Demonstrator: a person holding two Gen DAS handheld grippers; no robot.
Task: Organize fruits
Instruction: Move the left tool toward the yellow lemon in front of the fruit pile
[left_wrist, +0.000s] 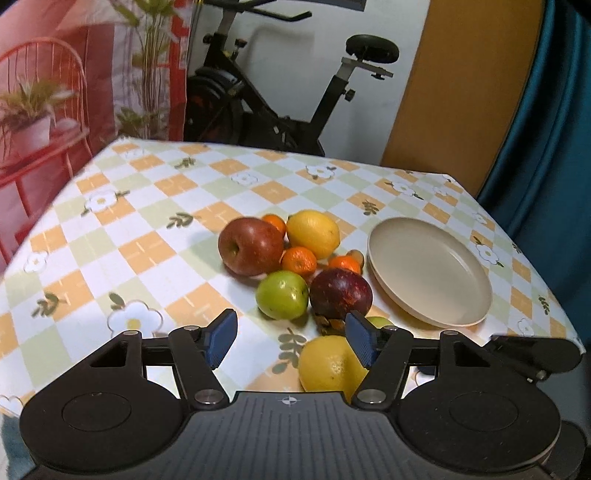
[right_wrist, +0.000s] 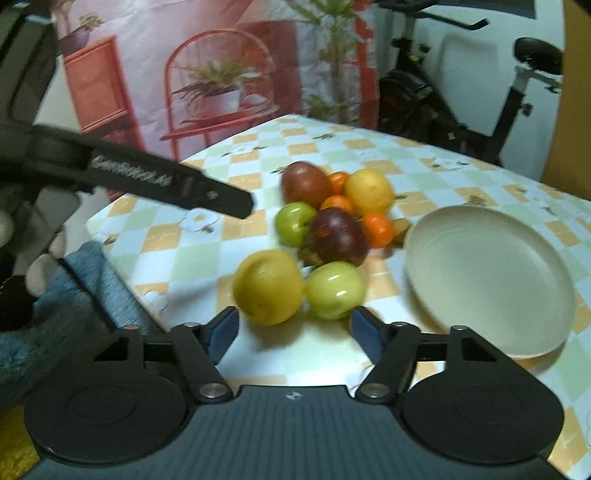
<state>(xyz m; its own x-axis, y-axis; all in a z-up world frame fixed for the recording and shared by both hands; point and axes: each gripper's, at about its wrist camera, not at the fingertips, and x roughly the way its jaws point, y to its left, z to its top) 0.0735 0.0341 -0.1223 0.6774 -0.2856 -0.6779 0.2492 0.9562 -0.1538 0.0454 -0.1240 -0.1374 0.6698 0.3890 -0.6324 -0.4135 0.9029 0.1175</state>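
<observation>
A pile of fruit lies mid-table: a red apple (left_wrist: 250, 246), a far lemon (left_wrist: 313, 233), small oranges (left_wrist: 299, 260), a green apple (left_wrist: 282, 294), a dark red fruit (left_wrist: 340, 292) and a near lemon (left_wrist: 328, 365). An empty beige plate (left_wrist: 430, 269) sits to their right. My left gripper (left_wrist: 291, 338) is open and empty, above the near lemon. My right gripper (right_wrist: 293, 332) is open and empty, just short of the near lemon (right_wrist: 269, 287) and a second green apple (right_wrist: 335, 290). The plate (right_wrist: 487, 277) lies to its right.
The table has a checked floral cloth (left_wrist: 147, 240); its edges drop off left and right. An exercise bike (left_wrist: 266, 92) stands behind it. The left gripper's body (right_wrist: 147, 177) crosses the left of the right wrist view. A blue fleece sleeve (right_wrist: 66, 295) is at lower left.
</observation>
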